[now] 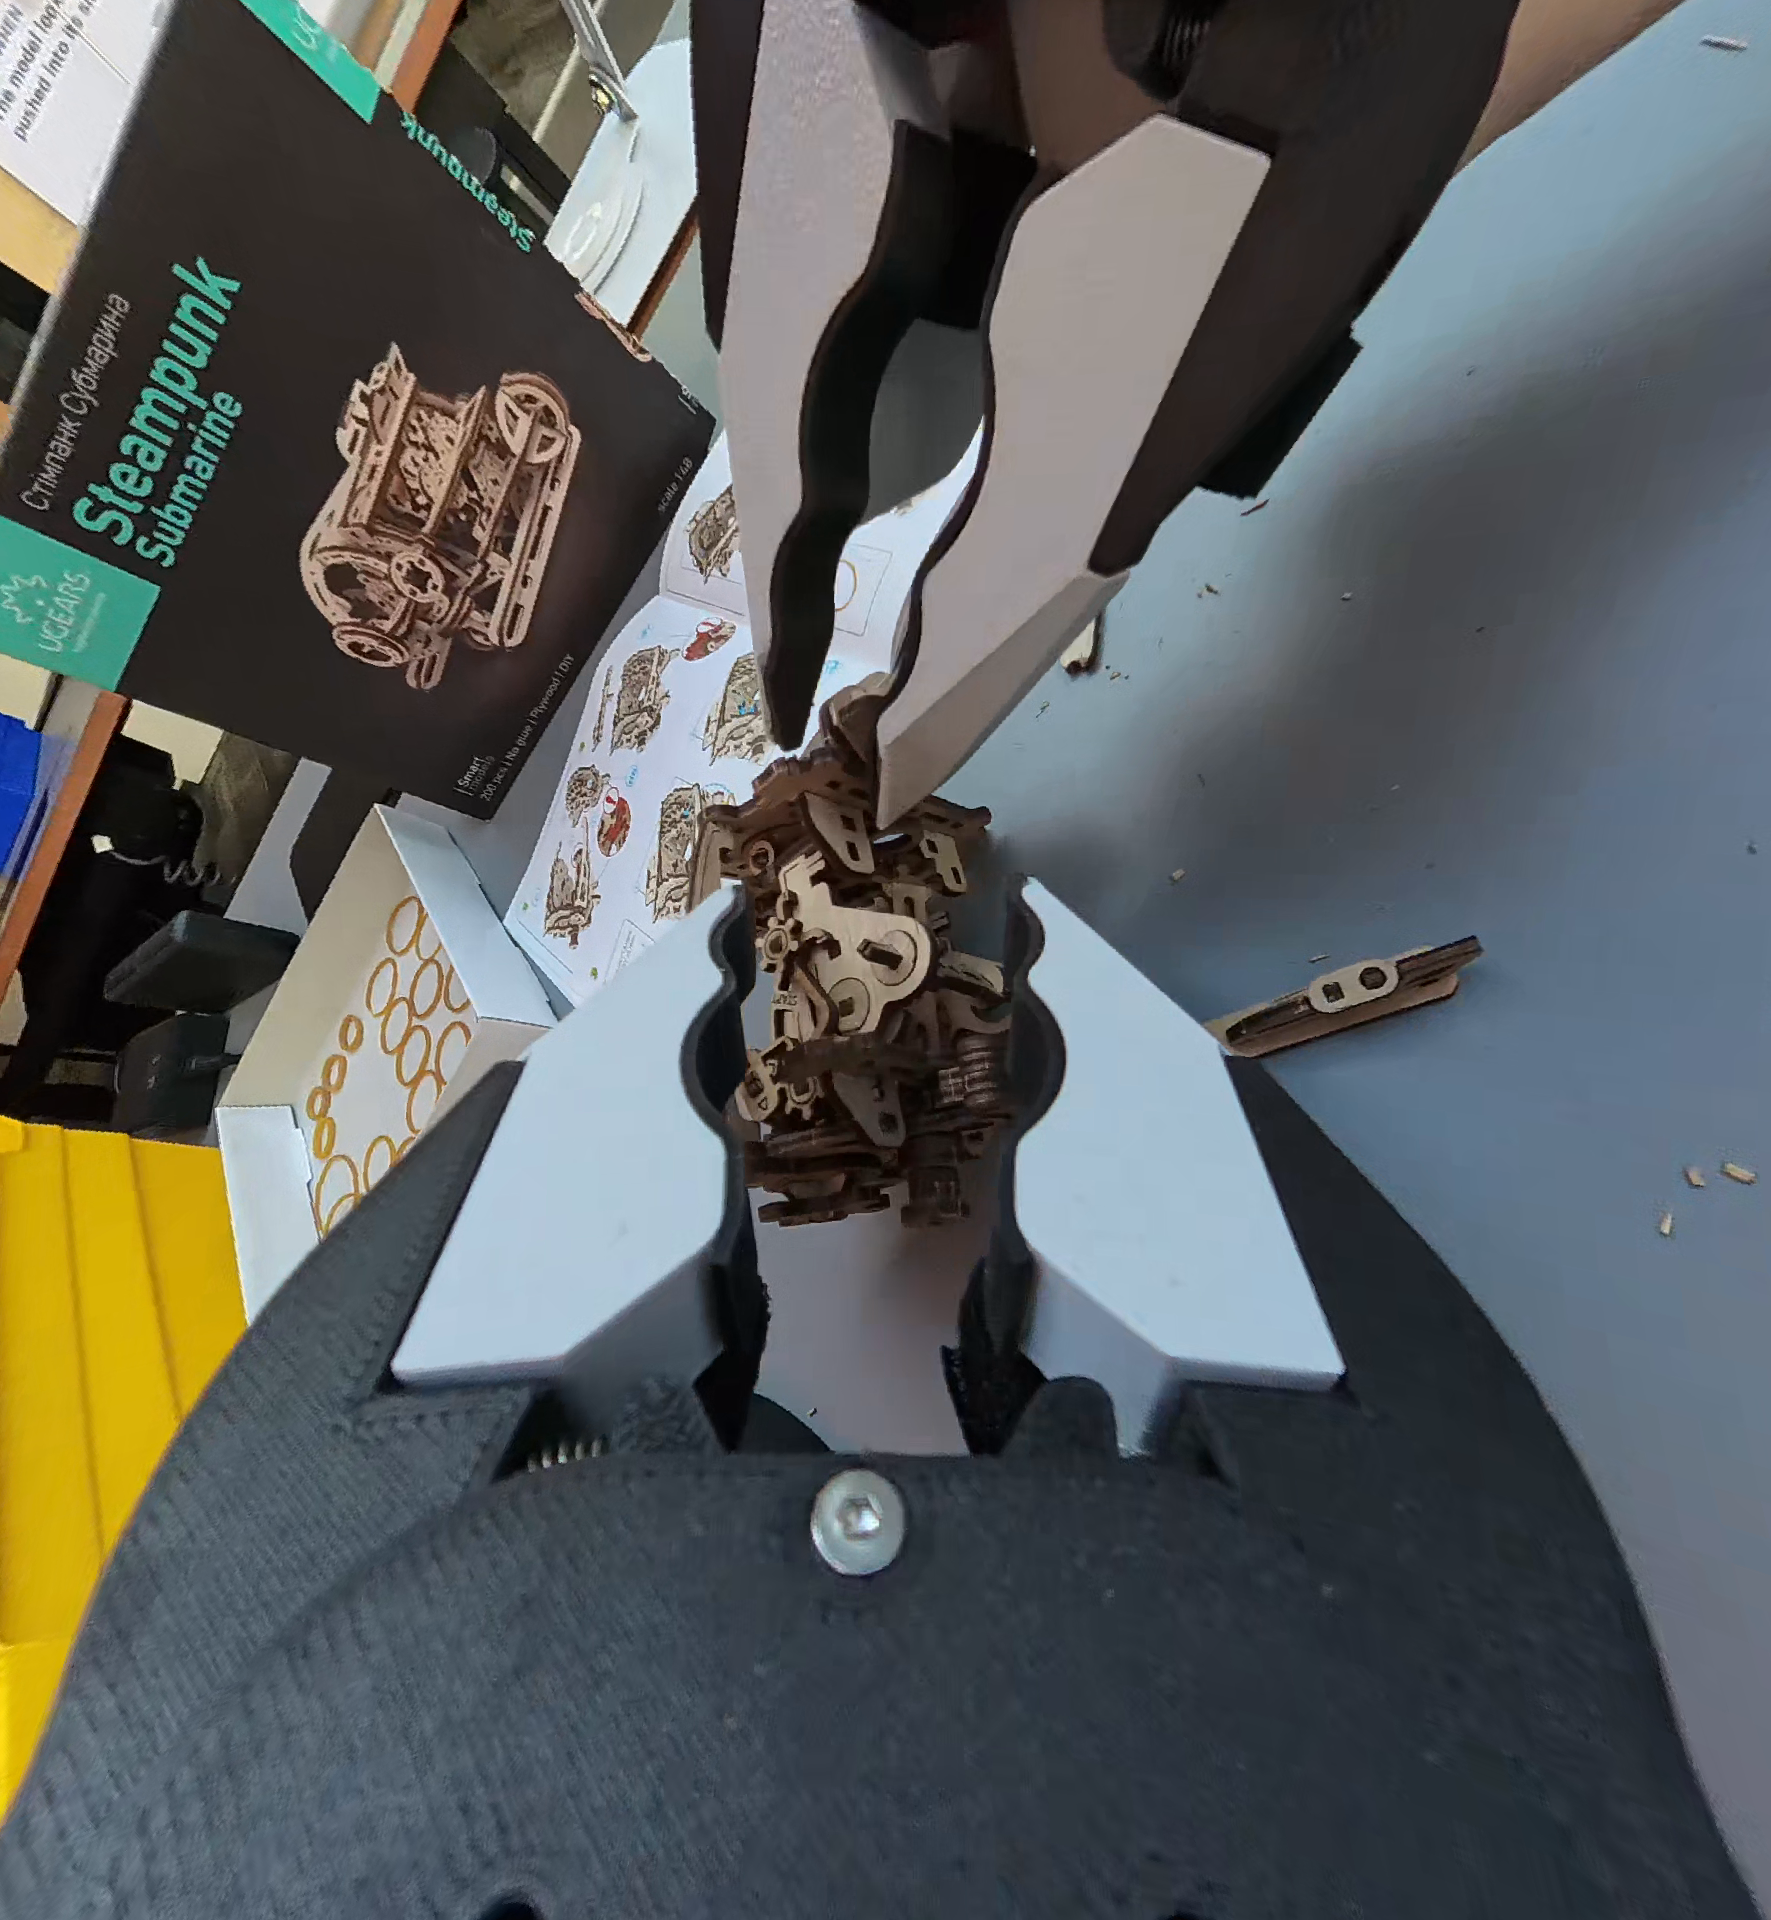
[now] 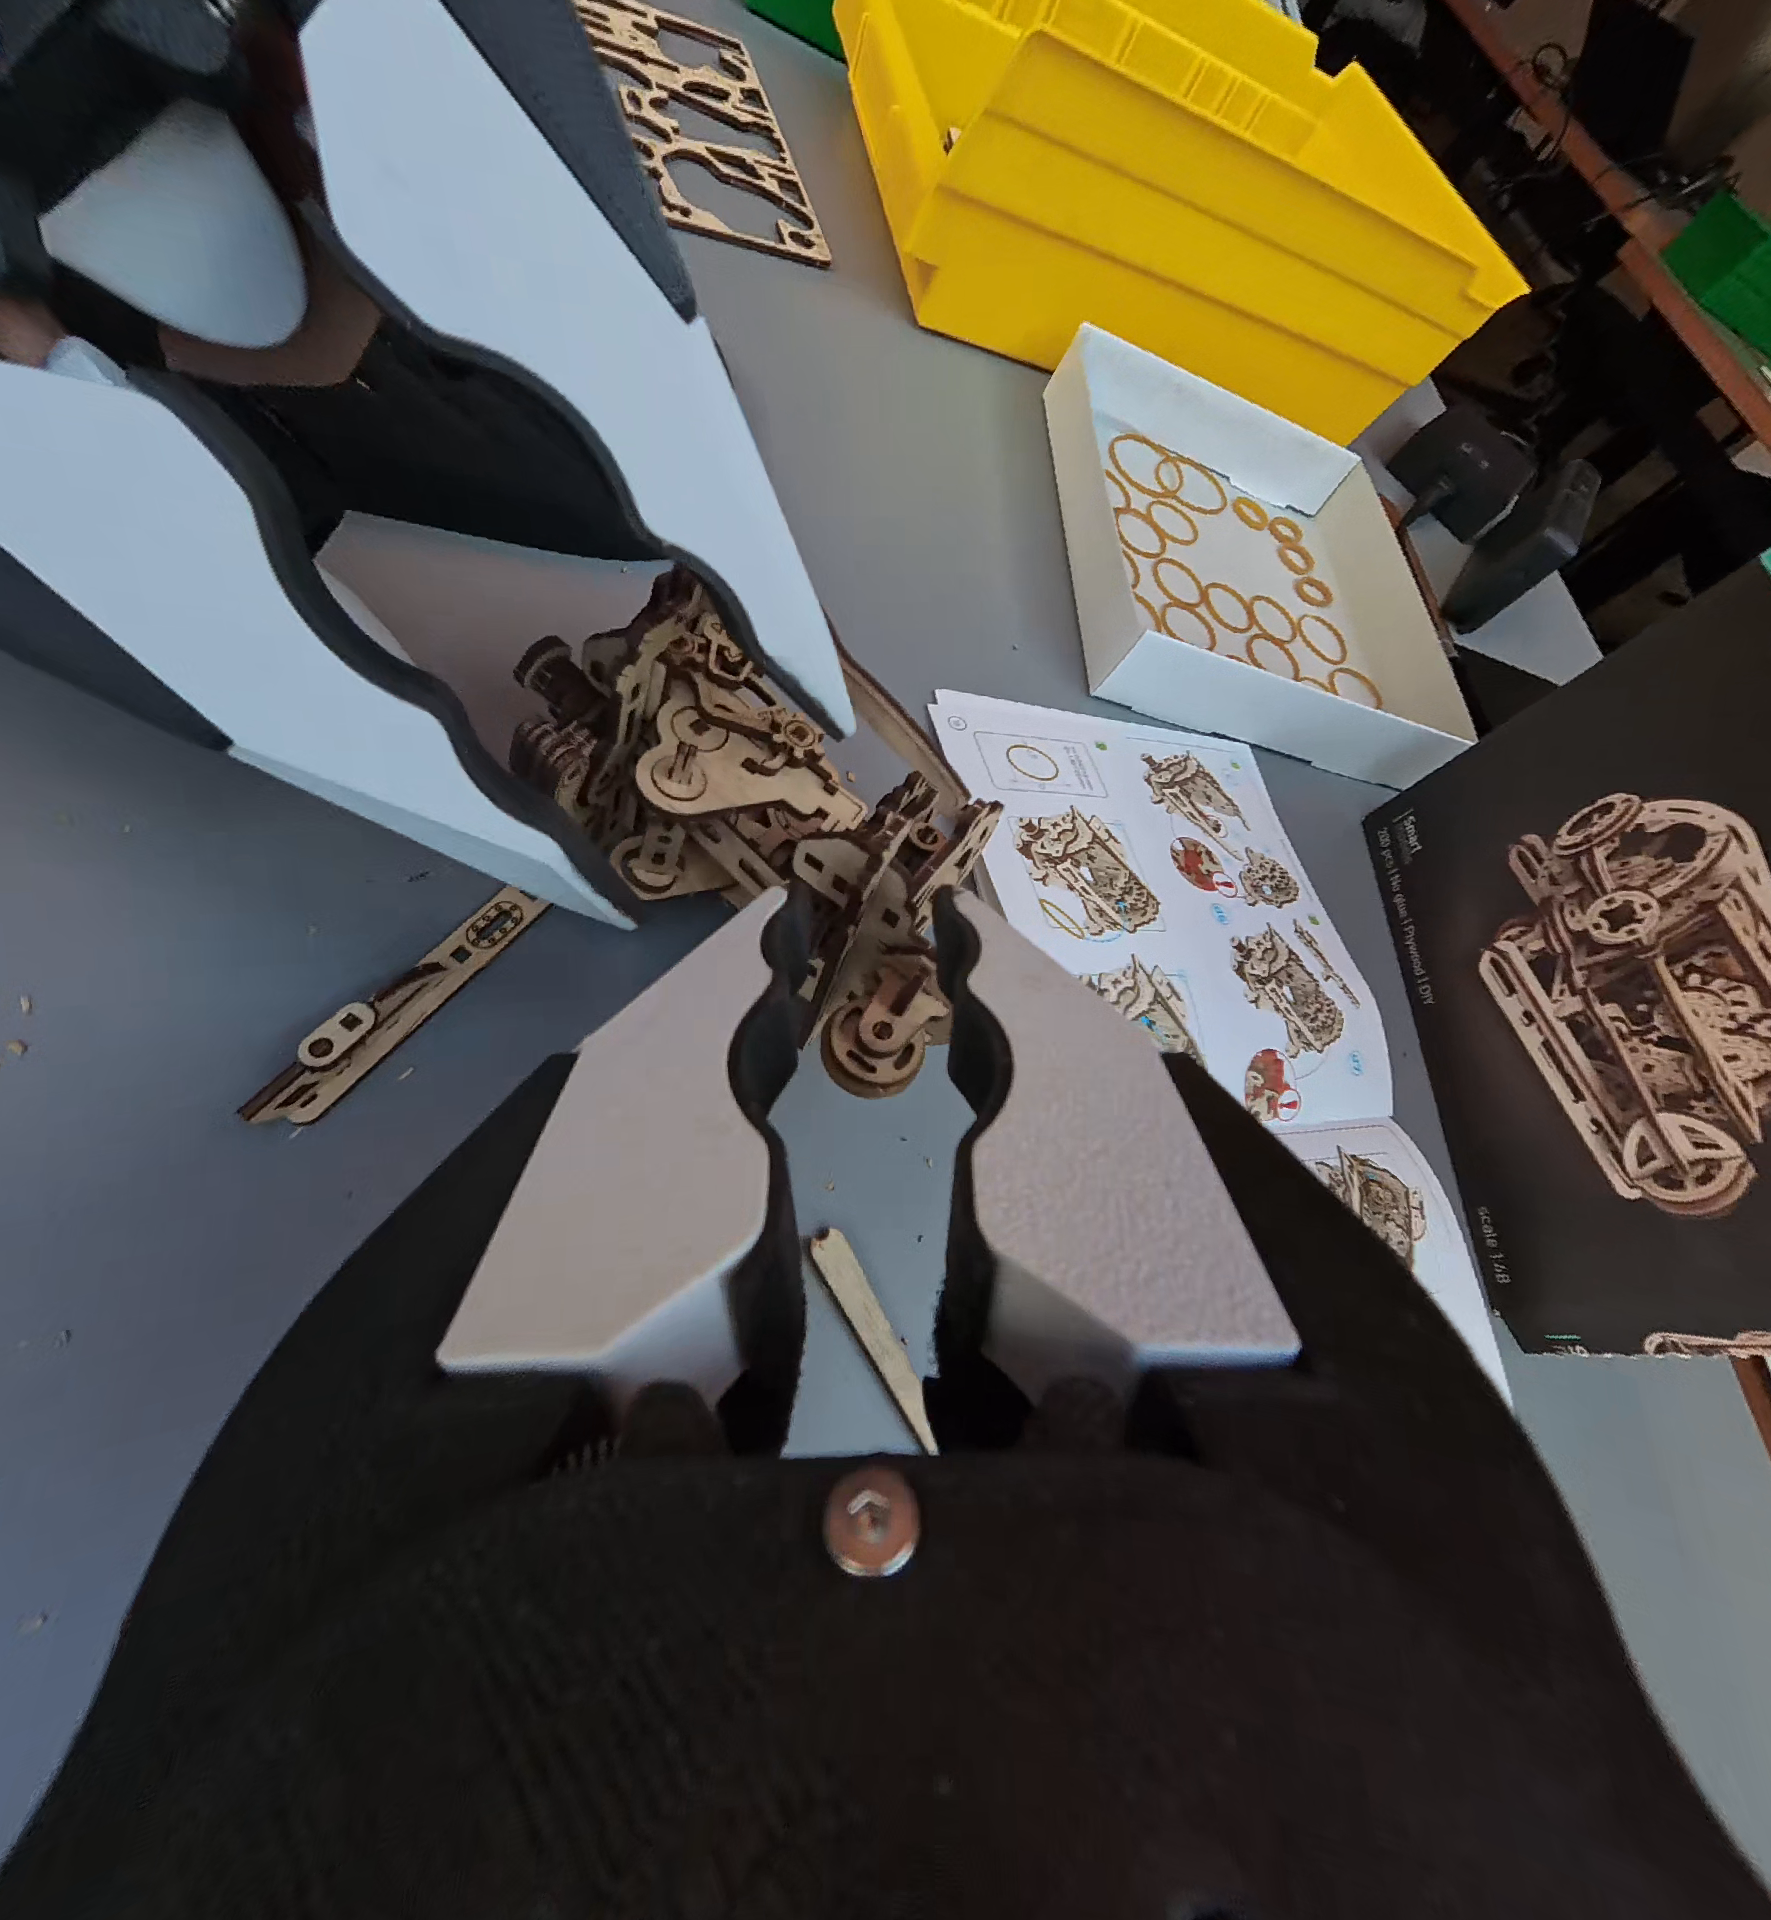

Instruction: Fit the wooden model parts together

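A half-built wooden model (image 1: 860,997) of laser-cut plywood gears and plates is held above the grey table (image 1: 1483,727). My left gripper (image 1: 876,904) is shut on the model's main body, with its white fingers on either side. My right gripper (image 1: 839,769) comes in from above and pinches the model's far end. In the right wrist view my right gripper (image 2: 865,914) is shut on an end section with a small wheel (image 2: 876,1034). The left gripper (image 2: 730,821) holds the rest of the model (image 2: 673,758) at upper left.
A loose wooden strip (image 2: 393,997) lies on the table and also shows in the left wrist view (image 1: 1348,987). There are also a thin wooden stick (image 2: 870,1320), an instruction sheet (image 2: 1172,883), a black kit box (image 2: 1639,987), a white tray of rubber rings (image 2: 1255,665), a yellow bin (image 2: 1172,187) and an emptied plywood sheet (image 2: 715,125). Both grippers' tips are close together, under 4 cm apart.
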Demonstrator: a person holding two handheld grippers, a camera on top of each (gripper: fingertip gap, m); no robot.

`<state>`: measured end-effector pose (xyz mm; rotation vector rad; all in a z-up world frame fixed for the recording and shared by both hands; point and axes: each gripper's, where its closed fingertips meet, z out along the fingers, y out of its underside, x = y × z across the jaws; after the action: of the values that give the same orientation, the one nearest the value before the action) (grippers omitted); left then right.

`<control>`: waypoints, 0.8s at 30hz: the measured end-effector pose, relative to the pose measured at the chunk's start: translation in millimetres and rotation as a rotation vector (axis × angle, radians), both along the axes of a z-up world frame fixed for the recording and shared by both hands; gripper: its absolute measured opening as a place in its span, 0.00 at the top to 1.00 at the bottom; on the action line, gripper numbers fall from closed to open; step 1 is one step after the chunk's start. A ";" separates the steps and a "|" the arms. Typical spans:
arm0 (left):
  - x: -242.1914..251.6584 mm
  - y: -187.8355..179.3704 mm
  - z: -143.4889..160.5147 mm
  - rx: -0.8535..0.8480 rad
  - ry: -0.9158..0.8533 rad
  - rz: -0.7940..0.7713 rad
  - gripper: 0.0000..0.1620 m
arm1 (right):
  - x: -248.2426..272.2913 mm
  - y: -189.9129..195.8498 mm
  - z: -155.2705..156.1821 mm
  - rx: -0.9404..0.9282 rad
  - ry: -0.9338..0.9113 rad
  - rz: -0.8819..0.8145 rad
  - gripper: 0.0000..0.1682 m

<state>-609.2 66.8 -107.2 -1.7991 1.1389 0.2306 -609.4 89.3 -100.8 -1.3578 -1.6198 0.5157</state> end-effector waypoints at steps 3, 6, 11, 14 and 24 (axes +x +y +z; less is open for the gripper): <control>-0.1 2.9 -3.9 -0.017 0.018 0.007 0.71 | -2.2 -0.9 -3.8 0.066 -0.022 0.014 0.85; -0.5 4.4 -3.0 -0.030 0.016 0.009 0.70 | -4.6 -1.6 -5.3 0.171 -0.055 0.051 0.82; 1.0 4.3 -5.2 -0.067 -0.004 0.007 0.70 | -8.0 1.8 0.7 0.406 -0.063 0.067 0.79; 0.6 4.5 -6.6 -0.074 -0.018 0.009 0.70 | -9.1 4.4 0.0 0.499 -0.077 0.037 0.78; 3.1 3.6 -10.9 -0.101 -0.067 -0.012 0.66 | -14.2 5.3 -4.2 0.525 -0.075 0.018 0.81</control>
<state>-606.1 70.4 -118.1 -1.8733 1.1312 0.1063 -623.6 94.6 -104.9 -0.9751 -1.6768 0.0355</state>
